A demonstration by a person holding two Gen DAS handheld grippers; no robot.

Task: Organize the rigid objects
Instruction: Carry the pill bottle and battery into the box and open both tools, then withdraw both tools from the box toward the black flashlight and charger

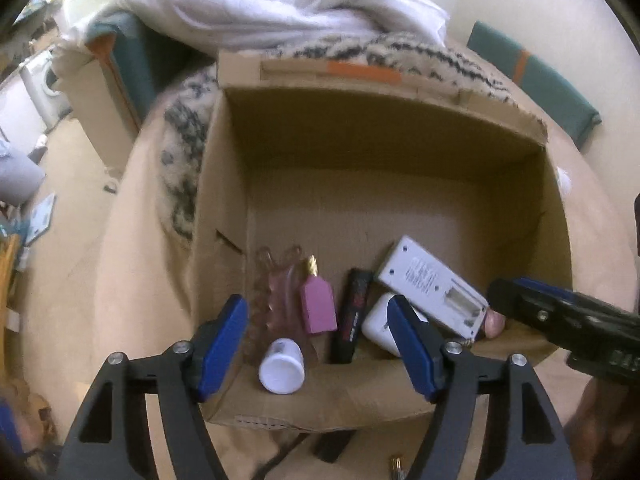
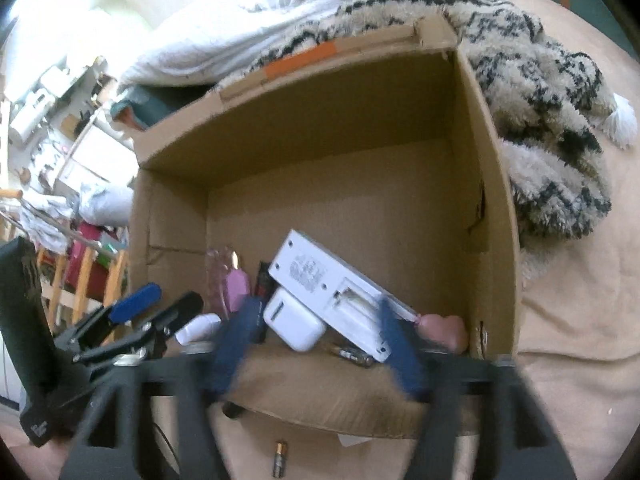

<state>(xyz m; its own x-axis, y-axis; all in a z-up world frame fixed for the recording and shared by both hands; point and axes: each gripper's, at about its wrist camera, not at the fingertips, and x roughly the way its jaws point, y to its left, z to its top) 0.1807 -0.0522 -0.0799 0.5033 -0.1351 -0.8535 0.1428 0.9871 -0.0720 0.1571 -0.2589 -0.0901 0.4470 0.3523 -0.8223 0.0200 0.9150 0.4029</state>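
An open cardboard box (image 1: 384, 184) stands on a beige bed cover. In its near end lie a white remote (image 1: 432, 284), a white charger block (image 1: 378, 326), a black stick (image 1: 354, 316), a pink bottle (image 1: 318, 306), a clear pink hair clip (image 1: 276, 280), a white cap-like bottle (image 1: 280, 366) and a pink rounded object (image 1: 494, 324). My left gripper (image 1: 316, 344) is open and empty above the box's near wall. My right gripper (image 2: 316, 344) is open and empty at the box's near edge (image 2: 320, 392); the remote (image 2: 332, 280) and charger block (image 2: 294, 320) lie just beyond it.
A shaggy cream and black rug (image 2: 540, 92) and white bedding (image 1: 256, 4) lie behind and beside the box. A battery (image 2: 279, 458) lies on the cover in front of the box; another battery (image 2: 352, 354) lies inside it. Cluttered shelves (image 2: 60, 120) stand at left.
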